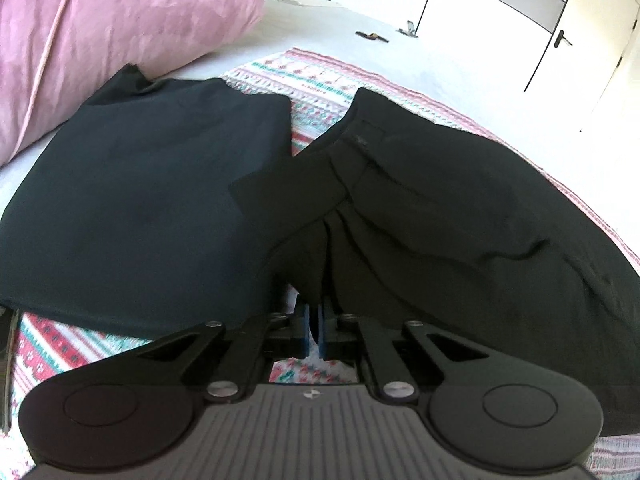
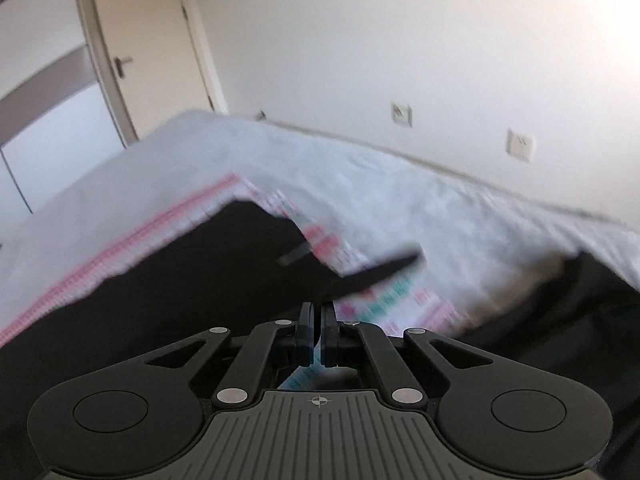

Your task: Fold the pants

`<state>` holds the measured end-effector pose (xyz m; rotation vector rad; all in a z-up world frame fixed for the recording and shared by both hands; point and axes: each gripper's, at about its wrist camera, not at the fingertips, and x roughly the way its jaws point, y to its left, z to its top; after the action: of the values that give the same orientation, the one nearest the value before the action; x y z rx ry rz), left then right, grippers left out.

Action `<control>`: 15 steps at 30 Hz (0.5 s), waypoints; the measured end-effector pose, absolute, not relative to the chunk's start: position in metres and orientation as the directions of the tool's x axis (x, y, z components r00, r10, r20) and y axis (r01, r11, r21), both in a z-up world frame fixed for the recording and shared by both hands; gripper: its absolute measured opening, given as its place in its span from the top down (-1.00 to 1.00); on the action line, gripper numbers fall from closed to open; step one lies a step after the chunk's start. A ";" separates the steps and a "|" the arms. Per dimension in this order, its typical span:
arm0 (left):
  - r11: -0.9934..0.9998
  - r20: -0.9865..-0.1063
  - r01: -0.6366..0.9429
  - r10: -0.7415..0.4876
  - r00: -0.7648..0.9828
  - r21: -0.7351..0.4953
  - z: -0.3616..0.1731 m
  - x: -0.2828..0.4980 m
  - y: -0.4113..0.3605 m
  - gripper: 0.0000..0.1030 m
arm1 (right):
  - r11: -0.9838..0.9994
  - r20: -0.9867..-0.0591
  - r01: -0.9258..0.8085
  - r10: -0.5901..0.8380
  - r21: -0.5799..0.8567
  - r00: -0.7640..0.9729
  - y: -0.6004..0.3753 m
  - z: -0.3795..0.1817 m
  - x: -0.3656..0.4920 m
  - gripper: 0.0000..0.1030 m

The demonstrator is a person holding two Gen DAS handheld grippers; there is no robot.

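The left gripper [image 1: 314, 316] is pinched on a fold of the black pants [image 1: 420, 208] and the right gripper [image 2: 318, 320] is clamped near their edge, so thin cloth may slip out unevenly over the patterned blanket [image 1: 316, 80], white bed [image 1: 400, 60] and closet doors [image 1: 500, 12] beyond.

Both wrist views close, angled down, sharing patterned blanket [image 1: 320, 76] and pants [image 1: 440, 200]
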<state>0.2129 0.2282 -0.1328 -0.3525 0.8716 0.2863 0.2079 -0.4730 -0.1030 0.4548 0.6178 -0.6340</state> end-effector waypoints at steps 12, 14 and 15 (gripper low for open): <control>0.843 -0.775 -0.451 0.067 0.629 -0.293 -0.113 0.200 0.251 0.15 | 0.696 -0.611 0.714 -0.535 0.072 0.583 -0.460 -0.096 0.206 0.47; 0.839 -0.740 -0.463 0.114 0.663 -0.286 -0.100 0.197 0.253 0.04 | 0.717 -0.587 0.695 -0.541 0.053 0.602 -0.449 -0.090 0.207 0.04; 0.837 -0.719 -0.470 0.143 0.680 -0.278 -0.094 0.199 0.252 0.02 | 0.731 -0.583 0.680 -0.529 0.056 0.617 -0.443 -0.087 0.209 -0.02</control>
<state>0.1986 0.2517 -0.0936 -0.4715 0.7500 0.3587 0.2089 -0.4432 -0.0873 0.2845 0.5725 -0.7068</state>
